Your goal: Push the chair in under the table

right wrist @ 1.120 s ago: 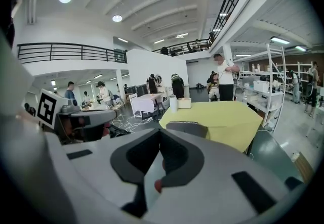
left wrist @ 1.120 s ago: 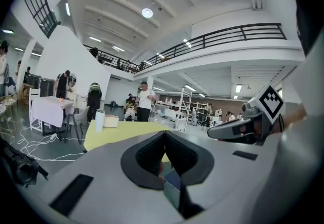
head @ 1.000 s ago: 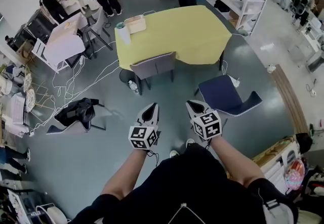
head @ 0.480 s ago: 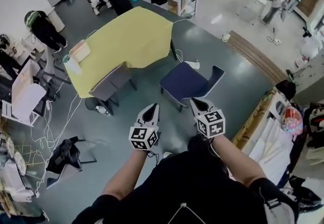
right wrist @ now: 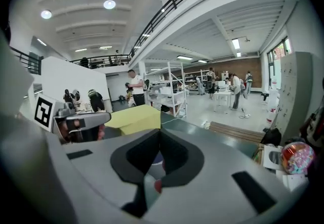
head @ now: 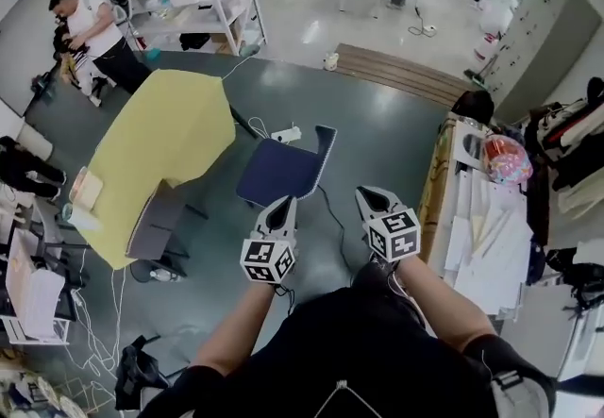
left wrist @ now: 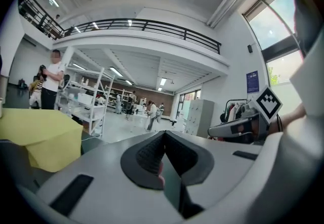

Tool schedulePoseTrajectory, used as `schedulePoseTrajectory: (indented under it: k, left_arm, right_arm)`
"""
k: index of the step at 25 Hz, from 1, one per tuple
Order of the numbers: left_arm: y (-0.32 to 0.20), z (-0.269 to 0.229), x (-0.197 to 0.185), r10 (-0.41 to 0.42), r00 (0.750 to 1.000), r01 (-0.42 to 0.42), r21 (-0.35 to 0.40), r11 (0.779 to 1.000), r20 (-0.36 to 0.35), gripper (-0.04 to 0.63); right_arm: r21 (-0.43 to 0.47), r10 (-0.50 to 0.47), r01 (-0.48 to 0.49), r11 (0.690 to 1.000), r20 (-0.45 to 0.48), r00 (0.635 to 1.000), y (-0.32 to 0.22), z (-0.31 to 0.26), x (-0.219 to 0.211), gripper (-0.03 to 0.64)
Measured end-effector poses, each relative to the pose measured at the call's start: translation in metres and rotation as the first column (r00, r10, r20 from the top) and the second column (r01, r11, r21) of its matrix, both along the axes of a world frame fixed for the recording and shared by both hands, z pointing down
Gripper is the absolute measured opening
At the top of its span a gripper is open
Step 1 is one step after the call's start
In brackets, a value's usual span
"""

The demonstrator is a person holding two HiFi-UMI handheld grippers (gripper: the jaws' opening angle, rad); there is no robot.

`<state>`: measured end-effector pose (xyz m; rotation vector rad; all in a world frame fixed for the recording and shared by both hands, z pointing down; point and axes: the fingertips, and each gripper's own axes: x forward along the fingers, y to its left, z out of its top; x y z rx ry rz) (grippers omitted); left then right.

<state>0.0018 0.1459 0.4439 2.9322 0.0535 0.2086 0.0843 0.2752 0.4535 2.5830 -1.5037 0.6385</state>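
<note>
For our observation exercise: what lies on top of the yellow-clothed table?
A shallow tan box and a pale roll sit near one end of the yellow-clothed table; the tabletop itself is covered.

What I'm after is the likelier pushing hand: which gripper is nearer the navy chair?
Left. In the head view, the left gripper ends just short of the navy chair, at its near edge; the right gripper sits off to the chair's right, apart from it.
</note>
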Motion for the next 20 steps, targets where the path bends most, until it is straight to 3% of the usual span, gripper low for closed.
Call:
schedulePoseTrajectory:
  k: [10, 20]
  left_arm:
    - [0.095, 0.012, 0.134, 0.153, 0.988, -0.153, 0.001, 0.988, 0.005, 0.011]
    - [0.142, 0.024, 0.252, 0.149, 0.988, -0.149, 0.002, 0.989, 0.038, 0.011]
  right_arm:
    - [0.018, 0.149, -0.15, 0.989, 0.011, 0.989, 0.103, 0.016, 0.11, 0.014]
    - [0.03, 0.139, -0.14, 0.99, 0.026, 0.99, 0.142, 0.03, 0.222, 0.014]
